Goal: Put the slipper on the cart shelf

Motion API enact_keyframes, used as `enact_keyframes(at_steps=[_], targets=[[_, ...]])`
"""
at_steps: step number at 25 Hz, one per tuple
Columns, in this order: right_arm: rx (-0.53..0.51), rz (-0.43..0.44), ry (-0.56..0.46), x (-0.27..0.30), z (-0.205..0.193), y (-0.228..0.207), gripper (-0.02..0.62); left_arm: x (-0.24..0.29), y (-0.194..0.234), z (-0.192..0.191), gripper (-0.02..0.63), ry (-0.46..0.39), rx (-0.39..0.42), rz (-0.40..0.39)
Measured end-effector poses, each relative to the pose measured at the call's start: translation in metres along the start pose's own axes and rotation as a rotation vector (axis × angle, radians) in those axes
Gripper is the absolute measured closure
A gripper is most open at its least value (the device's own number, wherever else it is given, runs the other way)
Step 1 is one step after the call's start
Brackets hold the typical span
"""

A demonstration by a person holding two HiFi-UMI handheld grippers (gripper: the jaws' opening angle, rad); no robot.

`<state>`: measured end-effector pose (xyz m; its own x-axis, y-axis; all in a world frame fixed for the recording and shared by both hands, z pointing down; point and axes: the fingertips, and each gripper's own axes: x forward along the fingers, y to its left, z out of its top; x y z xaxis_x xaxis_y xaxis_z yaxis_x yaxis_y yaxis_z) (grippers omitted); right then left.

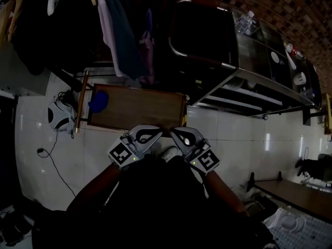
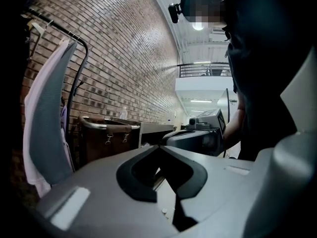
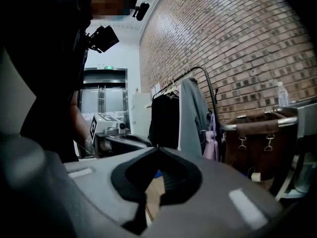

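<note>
Although the white tiled floor (image 1: 238,134) fills most of the head view, the largest thing standing on it is the shiny stainless-steel cart (image 1: 249,79) at the right, with open shelves stacked under its top. None of those shelves can be seen to hold footwear. At the upper left a clothes rail of hanging shirts and dark garments (image 1: 119,35) drapes over the scene. Below it a flat brown wooden board (image 1: 140,108) lies on the tiles. At the board's left end sits a small rounded blue lump, most likely the blue slipper (image 1: 98,100), well apart from the cart and touched by neither tool. The left gripper (image 1: 160,133) and the right gripper (image 1: 174,132) hang side by side close to the person's body, near the board's front edge. Each gripper's own view shows its grey jaws pressed tip to tip with nothing caught between them (image 2: 159,149) (image 3: 158,150). By this reading the job has not really begun. The reach, the pick-up, the carry across to the cart and the placing on a shelf all remain to be done.
</note>
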<state>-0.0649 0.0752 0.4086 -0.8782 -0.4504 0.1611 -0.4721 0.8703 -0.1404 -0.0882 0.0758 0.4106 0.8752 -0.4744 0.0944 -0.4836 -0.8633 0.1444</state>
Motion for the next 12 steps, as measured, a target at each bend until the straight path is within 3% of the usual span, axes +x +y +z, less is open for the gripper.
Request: enact_keyframes(at_steps=[12], targets=[[0.005,0.011,0.019,-0.0057,-0.0043,0.0042,0.595,-0.0016,-0.0080,-0.0030,0.603,0.010,-0.010,-0.002]])
